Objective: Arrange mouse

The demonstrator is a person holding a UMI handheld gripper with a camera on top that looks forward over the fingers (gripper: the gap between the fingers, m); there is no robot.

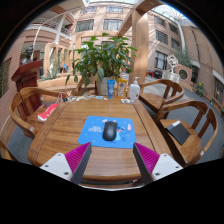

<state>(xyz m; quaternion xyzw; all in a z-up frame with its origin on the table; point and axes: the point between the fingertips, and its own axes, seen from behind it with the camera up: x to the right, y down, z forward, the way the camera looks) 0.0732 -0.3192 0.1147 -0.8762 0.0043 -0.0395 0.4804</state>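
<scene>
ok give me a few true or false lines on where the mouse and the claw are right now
1. The mouse lies on the blue mouse pad. True.
2. The claw is shut on the mouse. False: it is open, and the mouse lies beyond its fingers.
3. A potted plant stands at the table's far end. True.
4. The mouse pad is red. False: it is blue.
5. Wooden chairs stand around the table. True.

- The bottles [122,88] beyond the mouse pad [105,130] are too small to identify.
- The red item [47,113] on the table's [60,140] far side is unclear.
</scene>
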